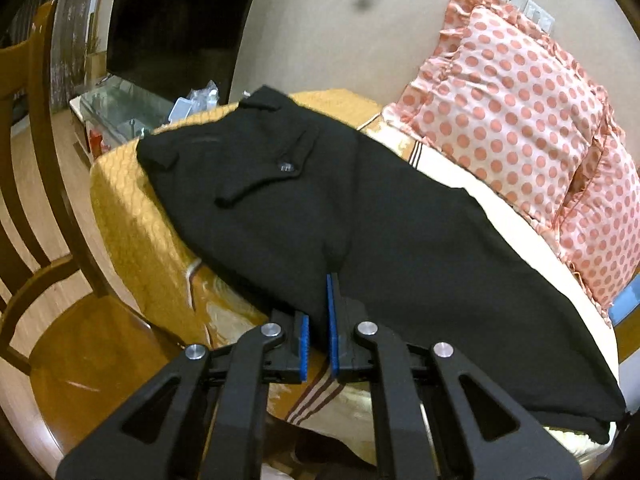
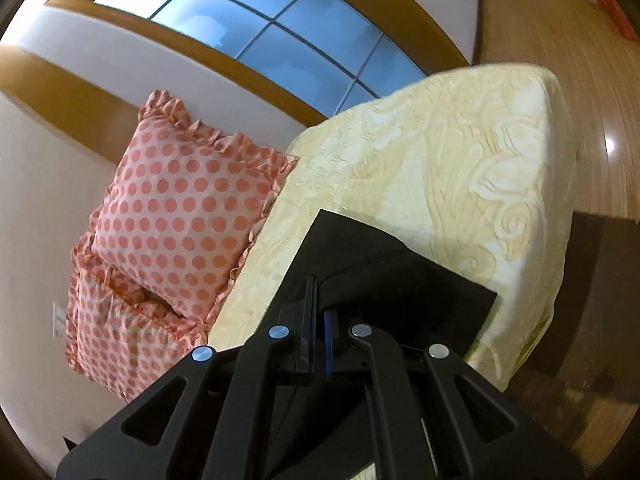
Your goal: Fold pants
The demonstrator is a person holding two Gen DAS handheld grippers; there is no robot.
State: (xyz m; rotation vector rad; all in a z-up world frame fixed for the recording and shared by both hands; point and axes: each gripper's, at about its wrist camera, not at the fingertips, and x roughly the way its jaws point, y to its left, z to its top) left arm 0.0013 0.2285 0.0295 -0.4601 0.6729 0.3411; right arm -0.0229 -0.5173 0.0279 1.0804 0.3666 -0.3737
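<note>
Your left gripper point(image 1: 318, 320) sits at the near edge of the black pants point(image 1: 320, 208), blue pads nearly together and pinching a small peak of fabric at the tips. Your right gripper point(image 2: 319, 312) has its fingers pressed together on a raised fold of the same pants point(image 2: 384, 276). Left wrist view only: the waist end of the pants, with a buttoned flap pocket point(image 1: 276, 164) facing up and the body running diagonally across the bed toward the lower right. Also there only: a wooden chair point(image 1: 60, 280) at left, an orange quilted cover point(image 1: 132, 216) under the waist, a glass table point(image 1: 120, 104) with clutter, and a dark TV screen point(image 1: 180, 28) at the back. Right wrist view only: the square-cut leg ends, one layer lying over another, flat on the cream embossed bedspread point(image 2: 460, 160), then wood floor point(image 2: 560, 60) at right and a window point(image 2: 260, 16) behind. Both views catch the pink polka-dot pillows point(image 2: 180, 208) against the wall. Fabric looks matte black, mostly smooth, tented only at your grips.
</note>
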